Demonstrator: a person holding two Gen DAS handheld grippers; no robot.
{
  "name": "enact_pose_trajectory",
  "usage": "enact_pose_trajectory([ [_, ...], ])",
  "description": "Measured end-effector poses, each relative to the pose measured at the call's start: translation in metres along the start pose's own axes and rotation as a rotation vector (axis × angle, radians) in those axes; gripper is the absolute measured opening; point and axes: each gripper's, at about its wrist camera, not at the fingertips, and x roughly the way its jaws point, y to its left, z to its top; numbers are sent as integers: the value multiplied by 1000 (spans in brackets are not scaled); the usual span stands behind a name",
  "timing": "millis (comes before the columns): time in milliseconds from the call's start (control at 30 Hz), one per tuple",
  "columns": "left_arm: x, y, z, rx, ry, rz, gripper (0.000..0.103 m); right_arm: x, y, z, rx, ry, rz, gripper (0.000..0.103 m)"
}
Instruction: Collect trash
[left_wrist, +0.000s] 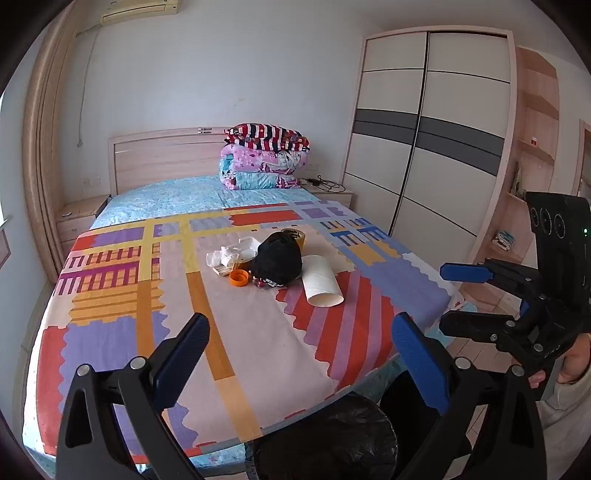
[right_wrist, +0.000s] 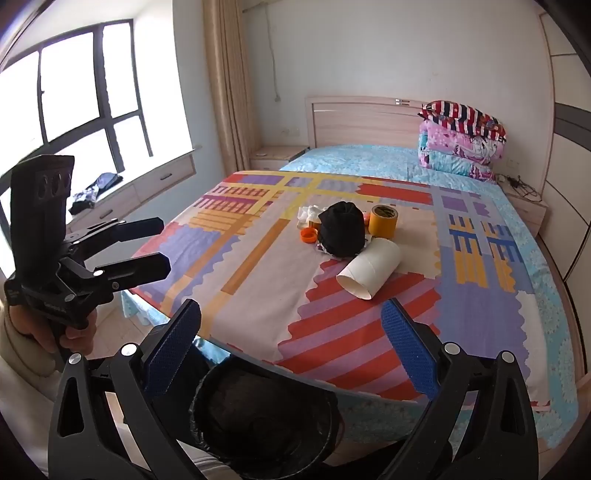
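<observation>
Step in hand looks like the approach: nothing picked yet. Left gripper (left_wrist: 297, 332) has its jaws wide apart with nothing between them; right gripper (right_wrist: 291, 317) likewise wide apart and empty. Both hang off the foot end of the bed, angled down at the patchwork multicoloured bedspread (left_wrist: 122, 280).

Landmark: the black rounded fabric bundle (left_wrist: 277, 261) in the middle of the bedspread. All the trash sits around it.
- White cardboard tube (left_wrist: 320, 284), lying on its side, touching or just beside the bundle, on the side nearest the grippers, open end toward the foot edge.
- Orange plastic cap (left_wrist: 238, 277), just beside the bundle on the window side.
- Crumpled white paper and packaging (left_wrist: 232, 253), beyond the cap on the same side.
- Yellow-brown roll of tape (right_wrist: 383, 220), upright, just behind the bundle toward the headboard.
- Small wrapper scraps at the base of the bundle; too small to identify.

The black-lined round trash bin (right_wrist: 264, 410) stands on the floor at the foot edge of the bed, directly under both grippers.

Next move, as I judge it: reach forward over the foot edge for the tube. It's closest, but it's wide and will probably roll, so grip across its body, not the rim.

Clearance: bedspread between bundle and foot edge is bare, so the approach is open. Keep the carry over the bin mouth. Grippers are near each other, so work one at a time. The wardrobe with sliding doors (left_wrist: 424, 147) is well apart from the bundle.
</observation>
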Motion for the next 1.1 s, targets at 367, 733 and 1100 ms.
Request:
enact_pose_trajectory([
  [367,-2,0,0,6,-8,2,95,0,0,0,-3,-8,-1,99],
  [733,-2,-6,-1,9,-8,1,95,0,1,0,-3,-9,-1,99],
  [1100,0,-6,-2,8,-6,-1,95,0,1,0,-2,-10,0,99],
])
